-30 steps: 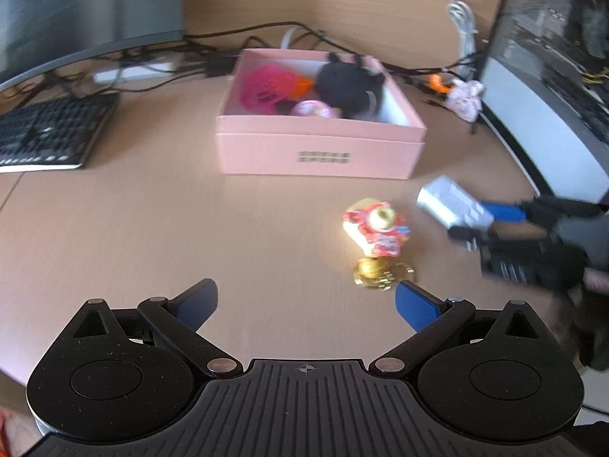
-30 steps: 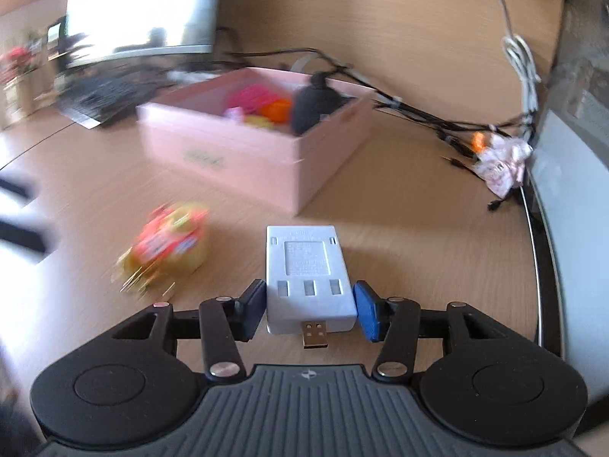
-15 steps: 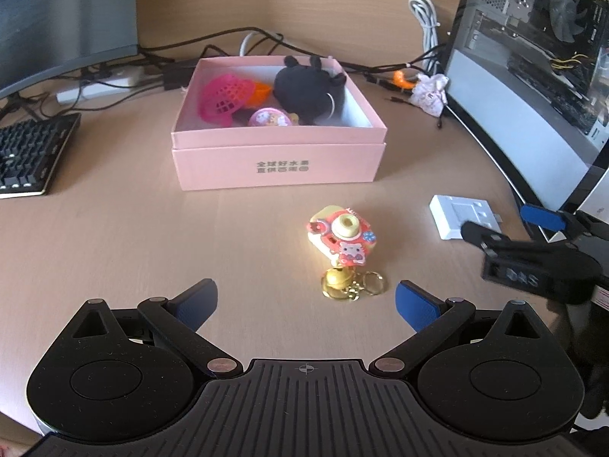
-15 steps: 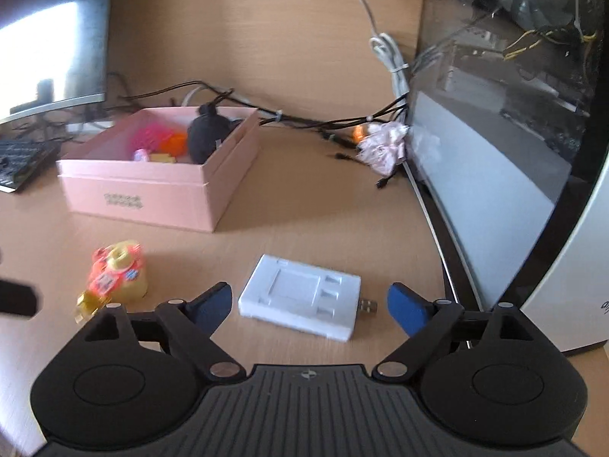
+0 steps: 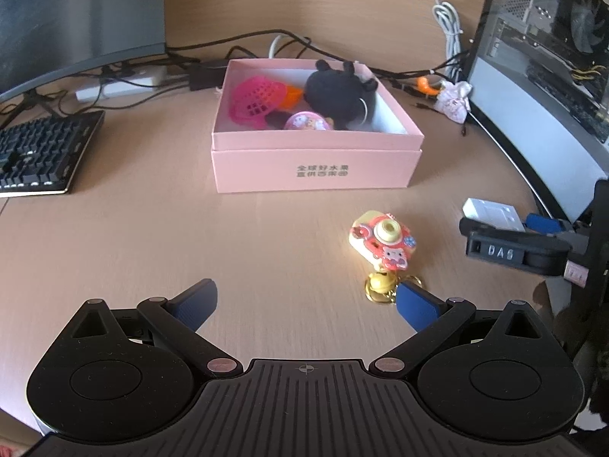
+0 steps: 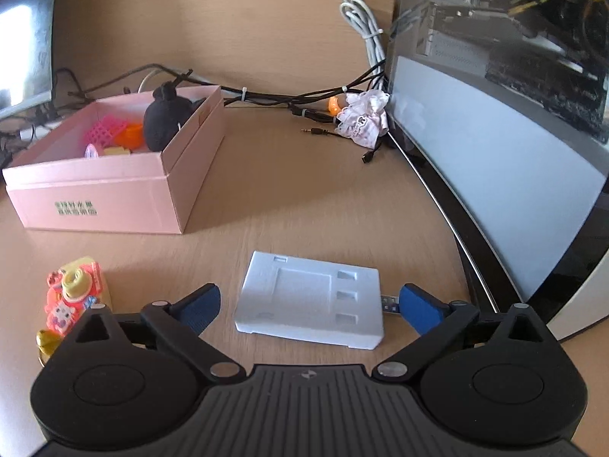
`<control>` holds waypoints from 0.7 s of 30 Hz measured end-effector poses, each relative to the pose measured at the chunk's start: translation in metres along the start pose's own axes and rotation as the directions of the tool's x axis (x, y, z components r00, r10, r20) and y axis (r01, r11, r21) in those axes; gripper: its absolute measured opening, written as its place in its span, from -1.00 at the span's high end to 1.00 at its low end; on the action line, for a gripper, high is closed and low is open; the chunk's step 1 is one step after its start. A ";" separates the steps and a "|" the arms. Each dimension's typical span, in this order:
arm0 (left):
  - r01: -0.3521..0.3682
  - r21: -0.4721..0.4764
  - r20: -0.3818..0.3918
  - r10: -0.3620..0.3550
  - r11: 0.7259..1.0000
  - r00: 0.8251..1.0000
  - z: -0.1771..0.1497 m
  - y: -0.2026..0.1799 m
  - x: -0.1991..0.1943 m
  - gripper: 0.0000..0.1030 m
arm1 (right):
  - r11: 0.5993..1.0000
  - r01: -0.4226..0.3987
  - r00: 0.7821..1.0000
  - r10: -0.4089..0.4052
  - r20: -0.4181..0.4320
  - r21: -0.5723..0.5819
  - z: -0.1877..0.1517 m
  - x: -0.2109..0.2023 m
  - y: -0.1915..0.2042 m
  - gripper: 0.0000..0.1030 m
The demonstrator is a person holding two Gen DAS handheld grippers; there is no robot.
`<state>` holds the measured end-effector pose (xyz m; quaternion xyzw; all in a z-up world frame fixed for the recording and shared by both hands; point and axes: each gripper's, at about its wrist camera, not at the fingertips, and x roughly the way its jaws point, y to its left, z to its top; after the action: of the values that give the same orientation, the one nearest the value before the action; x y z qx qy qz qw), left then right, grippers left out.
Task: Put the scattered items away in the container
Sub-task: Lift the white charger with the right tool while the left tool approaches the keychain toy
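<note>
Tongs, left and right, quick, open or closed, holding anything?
Left tongs: open, empty.
Right tongs: open around the white USB adapter, not gripping.

Left tongs [image 5: 304, 302] agape — toy camera [image 5: 382, 240] beside.

Readable markings: two, on the box and on the right gripper

The pink box [image 5: 316, 169] carries two short rows of dark Chinese characters on its near wall, right of centre; they are too small to make out with certainty, though the top row looks like 全球好水果. From the left wrist view, raised letters "DAS" stand on the black side of the right gripper [image 5: 500, 253]. The keyboard [image 5: 42, 152] at far left has key legends too small to read.
</note>
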<state>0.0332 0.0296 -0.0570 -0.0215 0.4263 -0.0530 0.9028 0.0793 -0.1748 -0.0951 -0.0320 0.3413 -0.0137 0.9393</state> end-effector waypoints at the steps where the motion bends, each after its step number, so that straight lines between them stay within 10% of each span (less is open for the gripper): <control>1: 0.003 0.003 -0.003 -0.003 1.000 1.000 0.001 -0.001 0.001 -0.99 | 1.000 -0.002 1.000 0.002 0.004 0.000 0.000 -0.001 0.000 -0.95; 10: 0.051 0.070 -0.013 -0.050 0.996 0.999 0.004 -0.019 0.019 -0.99 | 0.997 -0.025 0.999 0.027 0.025 -0.071 -0.004 -0.006 -0.005 -0.33; 21: 0.042 0.204 0.023 -0.048 0.978 0.999 0.013 -0.061 0.058 -0.98 | 0.990 -0.084 0.992 0.093 0.082 -0.114 -0.017 -0.026 -0.023 -0.25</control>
<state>0.0752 -0.0380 -0.0885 0.0606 0.4055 -0.1166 0.9046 0.0484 -0.1970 -0.0900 -0.0691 0.3015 0.0483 0.9497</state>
